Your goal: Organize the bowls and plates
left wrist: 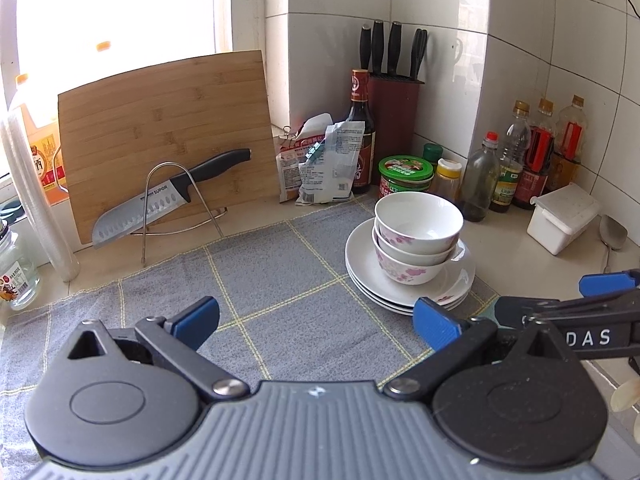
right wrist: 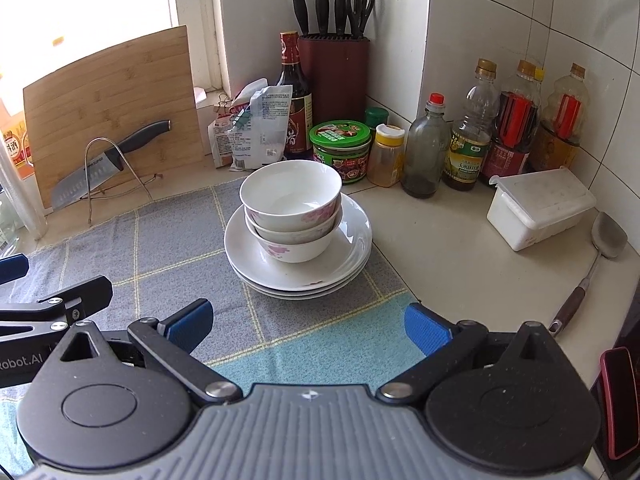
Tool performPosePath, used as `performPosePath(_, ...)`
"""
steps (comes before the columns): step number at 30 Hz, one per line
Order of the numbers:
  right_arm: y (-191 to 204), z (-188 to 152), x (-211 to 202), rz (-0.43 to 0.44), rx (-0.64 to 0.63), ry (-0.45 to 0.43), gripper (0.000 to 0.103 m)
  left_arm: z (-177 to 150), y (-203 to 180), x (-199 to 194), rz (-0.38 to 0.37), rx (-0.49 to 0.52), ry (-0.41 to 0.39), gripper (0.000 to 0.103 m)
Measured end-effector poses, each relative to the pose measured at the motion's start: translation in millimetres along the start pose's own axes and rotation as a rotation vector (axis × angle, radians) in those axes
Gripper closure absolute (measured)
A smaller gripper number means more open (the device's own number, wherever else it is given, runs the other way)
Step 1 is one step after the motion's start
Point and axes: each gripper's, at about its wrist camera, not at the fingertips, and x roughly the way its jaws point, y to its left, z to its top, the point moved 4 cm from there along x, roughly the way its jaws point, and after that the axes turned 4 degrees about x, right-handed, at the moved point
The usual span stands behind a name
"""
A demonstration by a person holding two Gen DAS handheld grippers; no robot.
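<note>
Three white bowls with pink flowers are nested upright on a stack of three white plates, which rests on a grey checked cloth. My left gripper is open over the cloth, left of and nearer than the stack, holding nothing. My right gripper is open too, empty, just in front of the stack. The right gripper's arm shows at the right edge of the left wrist view, and the left gripper's arm at the left edge of the right wrist view.
A bamboo cutting board and a knife on a wire rack stand at the back left. A knife block, sauce bottles, jars, snack bags, a white lidded box and a spatula crowd the back and right.
</note>
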Motion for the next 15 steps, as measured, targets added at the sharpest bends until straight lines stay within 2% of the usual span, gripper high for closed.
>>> performPosePath(15, 3.9, 0.8, 0.8, -0.011, -0.008, 0.005, 0.0, 1.4, 3.0, 1.5, 0.009, 0.001, 0.003, 0.0)
